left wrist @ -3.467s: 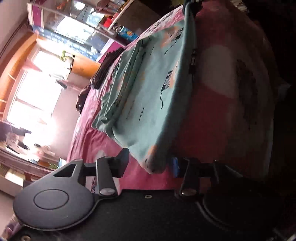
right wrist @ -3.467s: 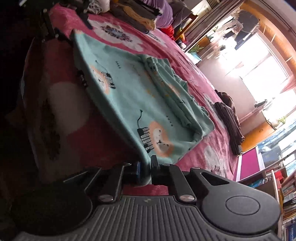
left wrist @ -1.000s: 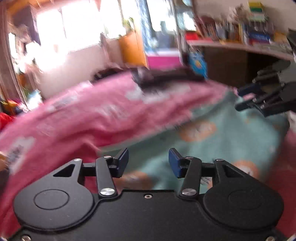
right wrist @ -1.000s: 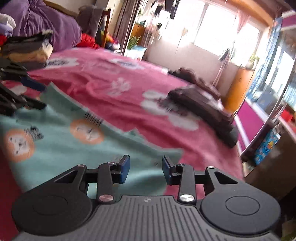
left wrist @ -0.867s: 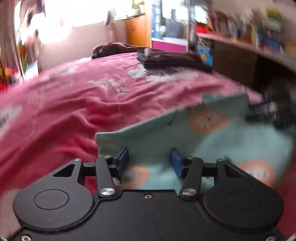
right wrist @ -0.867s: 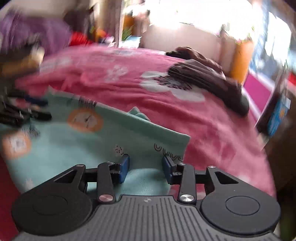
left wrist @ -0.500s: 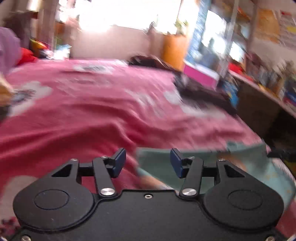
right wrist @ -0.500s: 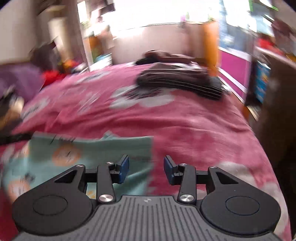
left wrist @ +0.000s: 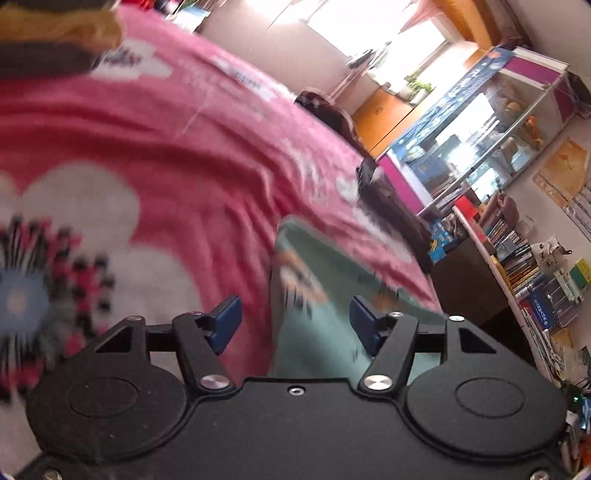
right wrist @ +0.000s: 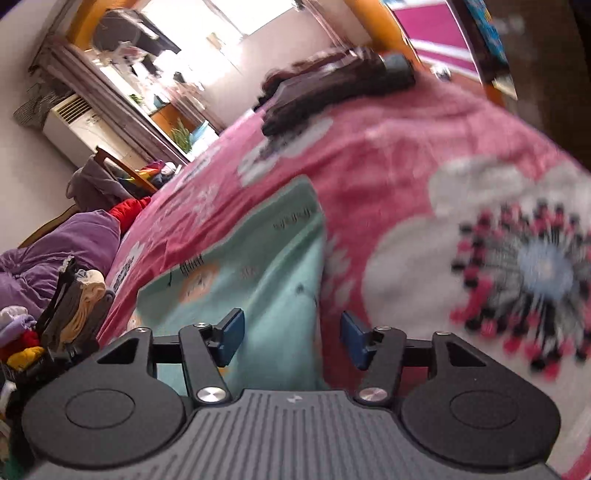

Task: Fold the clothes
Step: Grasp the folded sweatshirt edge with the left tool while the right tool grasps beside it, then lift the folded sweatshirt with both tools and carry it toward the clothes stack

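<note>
On the bed (left wrist: 155, 147), garment (right wrist: 251, 280) edge between both wide-open, empty grippers (left wrist: 295, 321) (right wrist: 291, 336), long axis running ahead

Ahead of my fingers I see a pink flowered bed (left wrist: 166, 147), a bright window (left wrist: 373, 33) beyond it, a crowded bookshelf (left wrist: 528, 266) to their right, and an air conditioner (right wrist: 74, 122) by the wall.

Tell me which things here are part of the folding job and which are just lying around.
Part of the job:
- teal garment, lying on the bed
- left gripper, open
- right gripper, open

Lying around:
- pink blanket
- dark folded clothes
- purple bedding
- clothes pile
- bookshelf
</note>
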`<state>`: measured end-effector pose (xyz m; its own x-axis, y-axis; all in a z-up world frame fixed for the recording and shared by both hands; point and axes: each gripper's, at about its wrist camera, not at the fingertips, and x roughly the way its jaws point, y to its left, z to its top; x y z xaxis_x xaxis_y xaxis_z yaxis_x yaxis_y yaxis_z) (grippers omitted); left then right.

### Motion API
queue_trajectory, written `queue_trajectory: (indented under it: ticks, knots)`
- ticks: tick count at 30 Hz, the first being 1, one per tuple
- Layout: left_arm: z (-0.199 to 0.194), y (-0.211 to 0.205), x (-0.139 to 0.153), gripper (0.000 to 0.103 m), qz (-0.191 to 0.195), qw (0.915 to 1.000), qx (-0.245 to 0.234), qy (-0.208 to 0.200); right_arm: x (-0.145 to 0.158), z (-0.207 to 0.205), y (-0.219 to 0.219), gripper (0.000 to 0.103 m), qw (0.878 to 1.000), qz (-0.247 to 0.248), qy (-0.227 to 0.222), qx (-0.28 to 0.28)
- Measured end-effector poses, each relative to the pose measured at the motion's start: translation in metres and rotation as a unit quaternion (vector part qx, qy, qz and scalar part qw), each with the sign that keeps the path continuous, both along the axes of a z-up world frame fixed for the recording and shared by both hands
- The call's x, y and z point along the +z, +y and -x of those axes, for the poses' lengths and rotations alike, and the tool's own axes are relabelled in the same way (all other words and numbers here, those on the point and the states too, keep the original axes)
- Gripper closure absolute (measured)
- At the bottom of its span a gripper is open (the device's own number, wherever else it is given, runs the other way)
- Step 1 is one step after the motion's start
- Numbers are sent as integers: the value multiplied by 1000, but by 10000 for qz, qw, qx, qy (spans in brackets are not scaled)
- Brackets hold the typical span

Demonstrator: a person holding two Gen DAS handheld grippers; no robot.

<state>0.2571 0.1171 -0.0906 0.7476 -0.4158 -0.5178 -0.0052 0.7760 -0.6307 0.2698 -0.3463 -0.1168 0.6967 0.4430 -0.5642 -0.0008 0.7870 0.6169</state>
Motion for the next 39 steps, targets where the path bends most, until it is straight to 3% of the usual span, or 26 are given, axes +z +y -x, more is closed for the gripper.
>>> queue_trajectory:
  ticks: [5,9,12,16,20,25,31,34,39]
  knots:
    - [3,-14,-23,36,236,9986,-294,367,-5,-2,2,41,9999,-69,115,-81]
    - [-1,-12,-40,37,593,9981,-135,53,-2,-15,6,39,9999,2,151,-72]
    - [-12,-12,-35,38,732,9969,-285,-79,-6,-28,9,34,9999,-59,82,-57]
    - [-24,-15,-34,50,676,9965,-484,-128,-8,-41,21,30,9998,103,-137,112]
    - [-37,-20,-36,62,503,9962,-708,-70,-14,-43,27,47,9994,114,-277,193]
    - [-40,-21,-41,79,450,9948,-907,-68,-18,-32,21,80,9987,-128,-406,287]
    - [-26,-18,-34,85,511,9944,-923,-74,-11,-15,16,85,9929,-689,-856,447]
    - [-18,-15,-22,85,507,9935,-981,-262,-8,-5,12,85,9878,-901,-1143,551]
    - [-12,-21,-5,85,472,9929,-980,-474,-8,-2,0,85,9823,-1231,-1261,634]
